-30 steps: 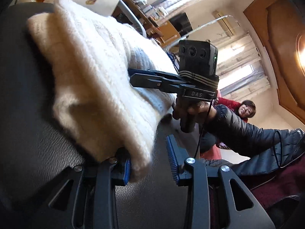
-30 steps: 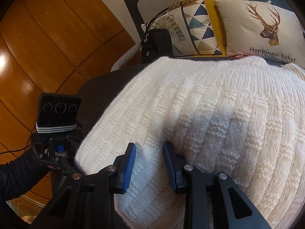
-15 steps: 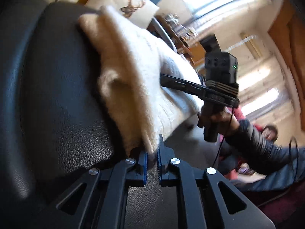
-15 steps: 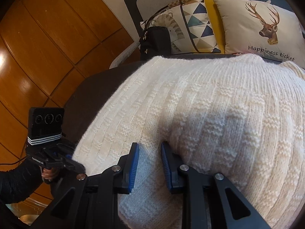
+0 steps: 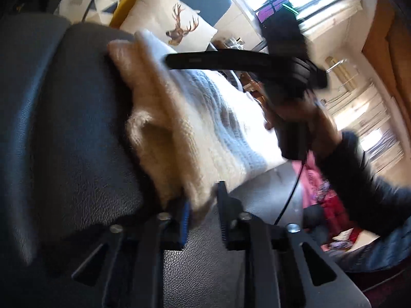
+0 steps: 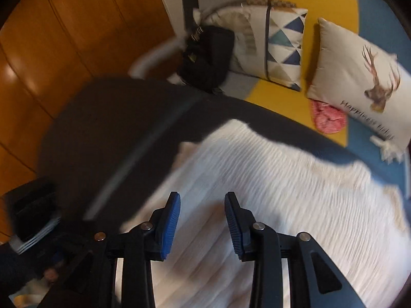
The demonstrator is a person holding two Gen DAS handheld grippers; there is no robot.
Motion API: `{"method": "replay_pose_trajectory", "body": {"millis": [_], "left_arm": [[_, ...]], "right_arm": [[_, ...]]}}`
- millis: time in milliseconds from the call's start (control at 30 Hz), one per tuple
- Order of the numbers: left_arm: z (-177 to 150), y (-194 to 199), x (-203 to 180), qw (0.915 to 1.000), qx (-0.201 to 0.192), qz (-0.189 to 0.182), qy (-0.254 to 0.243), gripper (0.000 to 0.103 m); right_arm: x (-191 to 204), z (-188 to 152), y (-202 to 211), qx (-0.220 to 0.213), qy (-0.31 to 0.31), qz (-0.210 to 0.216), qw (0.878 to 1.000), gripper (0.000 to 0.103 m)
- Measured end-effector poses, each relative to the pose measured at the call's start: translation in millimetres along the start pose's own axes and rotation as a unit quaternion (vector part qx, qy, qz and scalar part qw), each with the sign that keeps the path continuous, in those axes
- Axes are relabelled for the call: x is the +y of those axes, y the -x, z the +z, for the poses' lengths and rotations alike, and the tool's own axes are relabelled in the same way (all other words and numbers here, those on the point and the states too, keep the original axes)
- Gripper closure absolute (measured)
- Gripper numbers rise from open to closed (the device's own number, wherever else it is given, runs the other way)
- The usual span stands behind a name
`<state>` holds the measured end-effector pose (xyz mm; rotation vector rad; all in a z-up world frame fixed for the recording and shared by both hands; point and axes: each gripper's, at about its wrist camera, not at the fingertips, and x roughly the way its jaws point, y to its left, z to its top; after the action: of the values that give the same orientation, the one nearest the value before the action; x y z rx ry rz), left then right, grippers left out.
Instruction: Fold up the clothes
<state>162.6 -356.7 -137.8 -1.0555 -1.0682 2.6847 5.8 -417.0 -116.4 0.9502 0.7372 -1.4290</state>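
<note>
A cream knit sweater (image 5: 205, 128) lies on a dark leather surface (image 5: 64, 128). My left gripper (image 5: 203, 202) is at its near corner. The jaws are closing, and the corner fills the gap between the blue pads. In the right wrist view the sweater (image 6: 282, 205) is spread flat and blurred by motion. My right gripper (image 6: 201, 205) hangs above it, its jaws opening with nothing between them. From the left wrist view the right gripper (image 5: 174, 60) shows as a blurred black bar over the sweater's far part, held by a hand in a dark sleeve (image 5: 359, 179).
A deer-print pillow (image 6: 359, 77), a triangle-pattern pillow (image 6: 280, 48) and a black bag (image 6: 205, 56) stand behind the leather surface (image 6: 115, 128). A pink cloth (image 6: 326, 118) lies beside the deer pillow. Wooden panels (image 6: 64, 38) are on the left.
The right gripper let go of the sweater's fold, rose and drew back, and the sweater now lies flatter. The left jaws closed onto the sweater's near corner as that gripper turned.
</note>
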Motion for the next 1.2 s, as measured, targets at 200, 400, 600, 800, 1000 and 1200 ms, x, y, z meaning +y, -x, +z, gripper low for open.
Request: {"method": "replay_pose_trajectory", "body": {"millis": [200,400,600,800,1000,1200], "left_arm": [[-7,0,11,0.9988,-0.008,-0.008,0.048,0.095],[2,12,25,0.9947,-0.006,0.008,0.102,0.092],[10,42,17,0.9907,-0.064,0.002,0.120,0.083],[57,2,-11,0.9951,-0.052,-0.011,0.084,0.080],[60,-62,10,0.9922,-0.002,0.057,0.111,0.080],[49,-65,8,0.9902,-0.004,0.046,0.132,0.086]], "right_arm": [[22,5,-23,-0.018,0.054,-0.057,0.997,0.077],[-21,5,7,-0.069,-0.086,0.049,0.993,0.076],[-18,-1,-9,-0.056,-0.059,0.047,0.996,0.072],[-12,-18,23,-0.081,-0.081,0.064,0.991,0.071],[-25,-77,62,-0.090,-0.079,0.026,0.992,0.071],[-46,-113,51,-0.094,-0.102,0.018,0.990,0.070]]}}
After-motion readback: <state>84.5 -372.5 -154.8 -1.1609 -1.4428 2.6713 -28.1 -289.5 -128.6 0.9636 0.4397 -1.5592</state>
